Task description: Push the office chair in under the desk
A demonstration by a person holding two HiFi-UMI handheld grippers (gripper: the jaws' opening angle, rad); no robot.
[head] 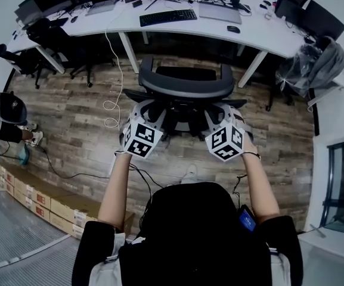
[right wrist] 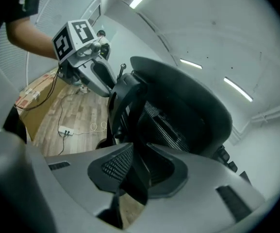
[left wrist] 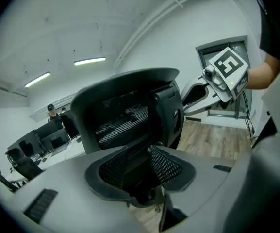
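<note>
The black mesh office chair [head: 186, 85] stands on the wood floor just in front of the white desk [head: 219, 31], with its back toward me. My left gripper [head: 145, 109] is at the left side of the chair back and my right gripper [head: 220, 109] at the right side. In the left gripper view the jaws [left wrist: 140, 171] stand apart around the dark frame of the chair back [left wrist: 125, 110]. In the right gripper view the jaws [right wrist: 140, 171] are slightly apart, and a black strut of the chair frame [right wrist: 130, 125] runs between them.
On the desk lie a keyboard [head: 167, 17], a mouse [head: 234, 29] and a laptop [head: 219, 11]. A white cable [head: 113, 103] loops on the floor to the chair's left. Other black chairs [head: 58, 46] stand at the left. Cardboard boxes [head: 28, 195] line the near left. A grey bag [head: 315, 64] hangs at the right.
</note>
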